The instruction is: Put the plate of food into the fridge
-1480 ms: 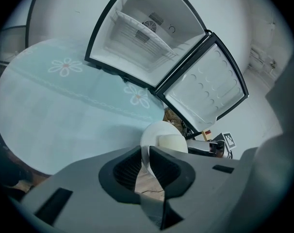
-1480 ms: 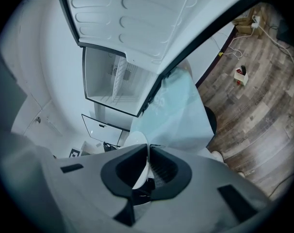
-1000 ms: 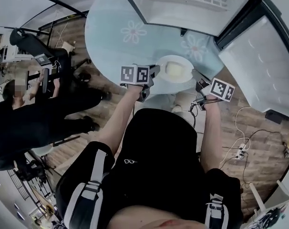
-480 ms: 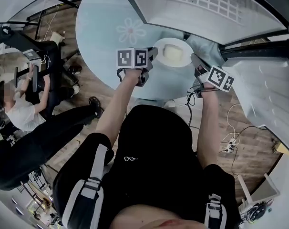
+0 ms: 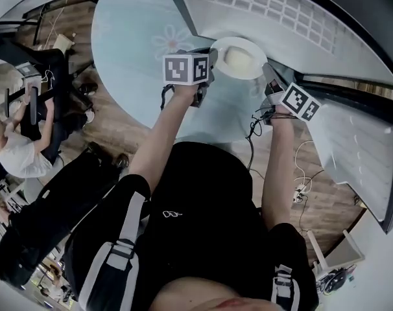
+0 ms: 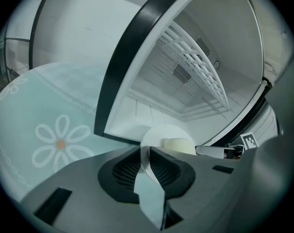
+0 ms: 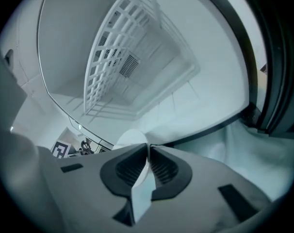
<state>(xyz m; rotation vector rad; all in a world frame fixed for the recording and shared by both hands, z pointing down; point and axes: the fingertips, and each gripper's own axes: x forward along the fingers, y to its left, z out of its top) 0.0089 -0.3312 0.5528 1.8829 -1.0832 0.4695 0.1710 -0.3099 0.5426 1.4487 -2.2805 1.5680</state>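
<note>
A white plate (image 5: 235, 58) with a pale lump of food (image 5: 239, 57) is held in the air between both grippers, at the mouth of the open fridge (image 5: 294, 11). My left gripper (image 5: 209, 60) is shut on the plate's left rim, my right gripper (image 5: 266, 76) on its right rim. In the left gripper view the plate (image 6: 164, 135) and food (image 6: 178, 145) show just past the jaws, with the fridge's white interior and wire shelf (image 6: 195, 67) behind. The right gripper view shows the plate's edge (image 7: 130, 139) pinched between the pads, and the wire shelf (image 7: 113, 47) above.
The open fridge door (image 5: 352, 148) stands at the right. A pale blue rug with flower prints (image 5: 138, 37) covers the wooden floor (image 5: 119, 122) in front of the fridge. A person (image 5: 15, 148) sits at the left beside a black stand. Cables (image 5: 300, 186) lie at the right.
Both grippers have carried the plate forward, from over the rug up to the fridge's opening. The fridge interior now fills more of the view.
</note>
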